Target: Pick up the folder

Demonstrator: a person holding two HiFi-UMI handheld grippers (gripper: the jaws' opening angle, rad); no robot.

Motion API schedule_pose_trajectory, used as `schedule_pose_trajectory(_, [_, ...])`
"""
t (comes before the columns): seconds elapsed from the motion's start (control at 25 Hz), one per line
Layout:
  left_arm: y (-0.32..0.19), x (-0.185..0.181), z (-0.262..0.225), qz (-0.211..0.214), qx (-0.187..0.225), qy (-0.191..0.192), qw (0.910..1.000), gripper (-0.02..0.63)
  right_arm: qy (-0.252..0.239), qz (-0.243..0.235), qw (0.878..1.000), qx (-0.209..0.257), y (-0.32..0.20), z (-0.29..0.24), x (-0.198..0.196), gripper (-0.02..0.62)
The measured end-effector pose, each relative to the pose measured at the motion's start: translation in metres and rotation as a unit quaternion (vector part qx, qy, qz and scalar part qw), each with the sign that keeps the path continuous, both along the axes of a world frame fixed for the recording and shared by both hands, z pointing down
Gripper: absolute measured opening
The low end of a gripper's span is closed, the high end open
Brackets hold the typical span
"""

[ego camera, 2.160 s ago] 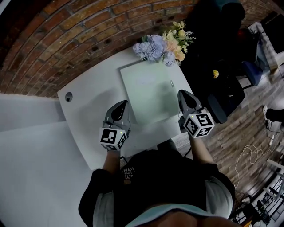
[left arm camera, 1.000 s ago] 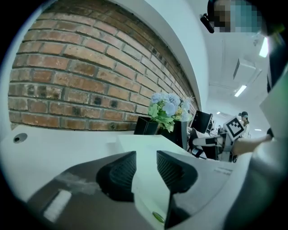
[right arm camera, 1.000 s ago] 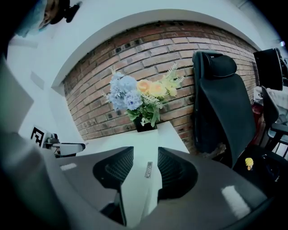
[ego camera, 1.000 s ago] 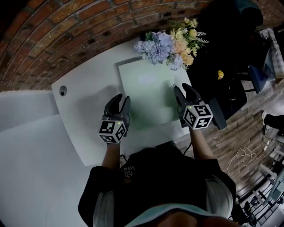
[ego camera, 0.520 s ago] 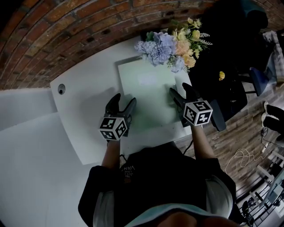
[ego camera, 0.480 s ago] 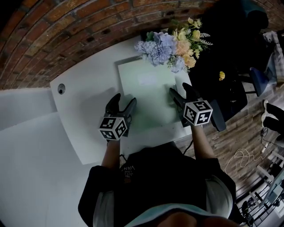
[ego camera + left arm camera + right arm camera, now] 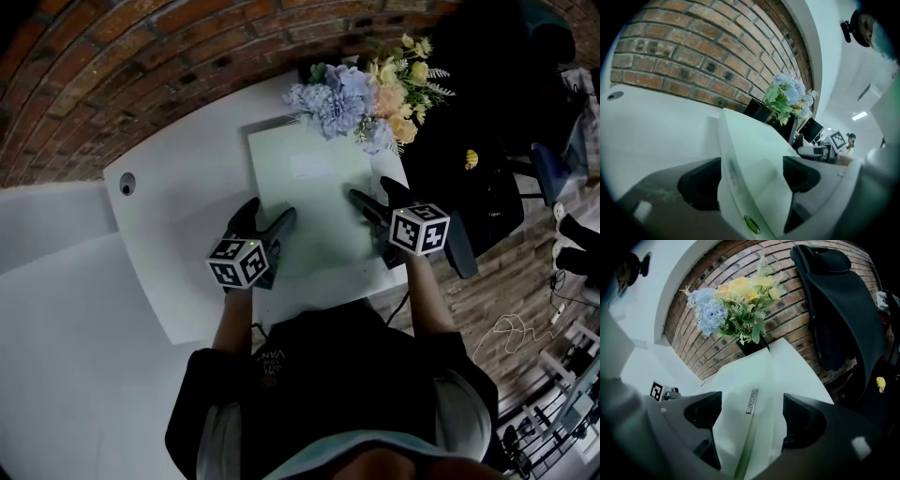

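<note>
A white table [image 7: 178, 234] stands against a brick wall [image 7: 141, 56], with a bunch of flowers [image 7: 361, 89] at its far edge.

Head view: a pale green folder [image 7: 314, 187] lies on the table. The left gripper [image 7: 267, 212] straddles its left edge and the right gripper [image 7: 375, 190] its right edge.

Left gripper view: the jaws have just been opening and stand wide apart. The folder's edge runs between them, not gripped.

Right gripper view: these jaws have also just been opening and stand wide apart. The folder's edge and a small metal tag [image 7: 751, 401] lie between them, not gripped.
</note>
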State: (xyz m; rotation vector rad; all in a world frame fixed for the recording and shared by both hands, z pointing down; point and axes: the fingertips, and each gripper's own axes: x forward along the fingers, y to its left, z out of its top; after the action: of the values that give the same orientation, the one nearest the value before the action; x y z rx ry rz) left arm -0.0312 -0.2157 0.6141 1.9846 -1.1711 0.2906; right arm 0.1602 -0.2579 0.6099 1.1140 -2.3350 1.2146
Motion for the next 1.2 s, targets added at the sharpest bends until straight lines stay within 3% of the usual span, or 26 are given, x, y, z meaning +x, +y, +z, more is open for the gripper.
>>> schedule_pose_trajectory(0.32, [0.003,0.009,0.013,0.008,-0.041,0.018,0.999,0.41,-0.008,-0.021,1.0,-0.022,0.003,0.008,-0.005,0.403])
schedule_pose_trajectory(0.6, [0.003,0.011,0.016,0.011,-0.048,0.028,0.9984,0.411,-0.033,-0.042,0.998,-0.045,0.011,0.015,-0.019,0.403])
schedule_pose_trajectory(1.2, [0.002,0.012,0.023,0.001,-0.079,0.065,0.9948,0.414,-0.022,-0.047,0.997,-0.053,0.012,0.021,-0.021,0.407])
